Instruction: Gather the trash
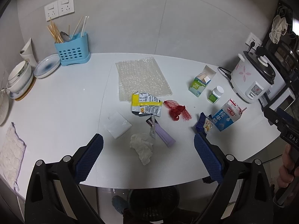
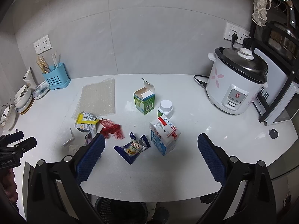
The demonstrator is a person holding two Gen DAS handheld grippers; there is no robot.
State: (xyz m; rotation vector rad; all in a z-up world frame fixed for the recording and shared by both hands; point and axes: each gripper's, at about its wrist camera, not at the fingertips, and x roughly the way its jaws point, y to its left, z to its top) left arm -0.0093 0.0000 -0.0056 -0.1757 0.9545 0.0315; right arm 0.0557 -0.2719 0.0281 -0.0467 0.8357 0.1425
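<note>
Trash lies on the white counter [image 1: 56, 102]. In the left wrist view: a crumpled tissue [image 1: 143, 146], a purple wrapper [image 1: 164, 135], a yellow snack bag [image 1: 146, 105], red mesh netting [image 1: 176, 110], a white pad [image 1: 118, 125], bubble wrap [image 1: 143, 77], a blue snack wrapper [image 1: 204, 125], a milk carton [image 1: 228, 114]. My left gripper [image 1: 148, 154] is open above the tissue. My right gripper [image 2: 151, 150] is open over the blue wrapper [image 2: 133, 148] and milk carton [image 2: 164, 135]. A dark trash bin [image 1: 152, 203] stands below the counter edge.
An open green box [image 2: 144, 100] and a pill bottle [image 2: 165, 108] stand mid-counter. A rice cooker [image 2: 236, 80] and microwave [image 2: 280, 108] are at the right. A blue utensil holder [image 1: 72, 51], plates and bowls [image 1: 19, 78] sit at the left, with a cloth [image 1: 11, 153].
</note>
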